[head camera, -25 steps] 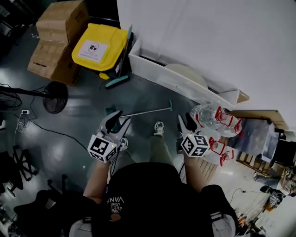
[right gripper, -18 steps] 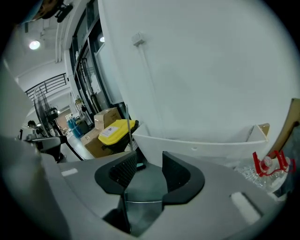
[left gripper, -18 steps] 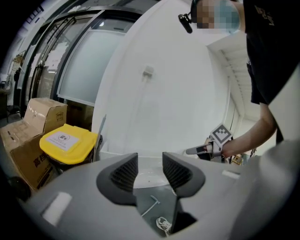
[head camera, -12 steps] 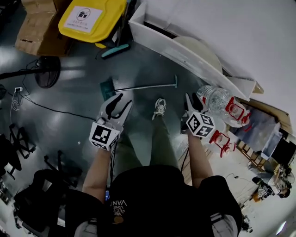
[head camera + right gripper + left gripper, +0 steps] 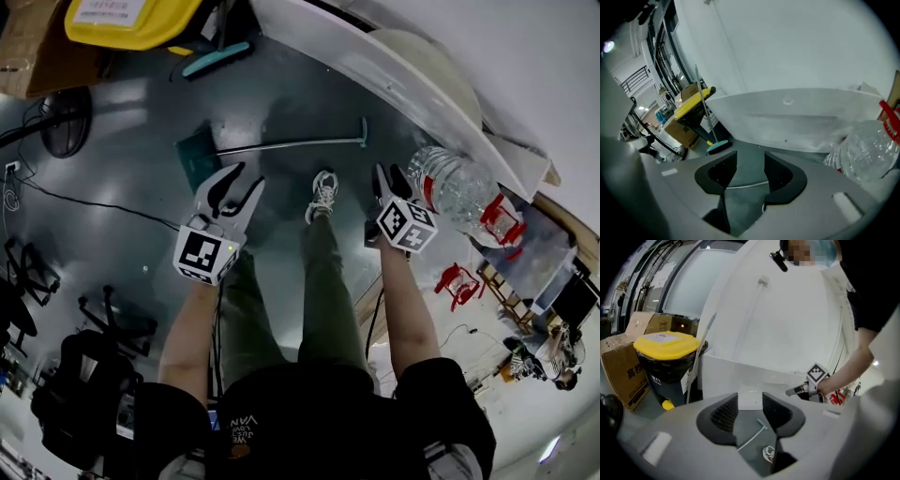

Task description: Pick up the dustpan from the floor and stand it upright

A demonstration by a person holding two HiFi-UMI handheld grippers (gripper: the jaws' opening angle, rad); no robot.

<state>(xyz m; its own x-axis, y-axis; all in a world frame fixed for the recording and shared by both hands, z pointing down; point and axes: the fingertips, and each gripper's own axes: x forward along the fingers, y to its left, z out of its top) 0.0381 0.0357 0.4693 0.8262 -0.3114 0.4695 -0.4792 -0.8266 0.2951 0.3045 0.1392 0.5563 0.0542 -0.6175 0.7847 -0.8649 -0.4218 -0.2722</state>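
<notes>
The dustpan lies flat on the dark floor, its teal pan at the left and its thin metal handle running right. My left gripper hovers open just on the near side of the pan and handle, holding nothing. My right gripper is open and empty too, near the handle's right end. In the left gripper view the handle shows between the open jaws of the left gripper. The right gripper view has the handle crossing below the right gripper.
A yellow-lidded bin and a teal broom head stand at the back left. A white panel leans along the back. Large water bottles lie at the right. A fan base and cables are at the left. My shoe is below the handle.
Both grippers have moved forward toward the dustpan, which now lies just beyond their tips. Both stayed open, and the dustpan has not moved on the floor.
</notes>
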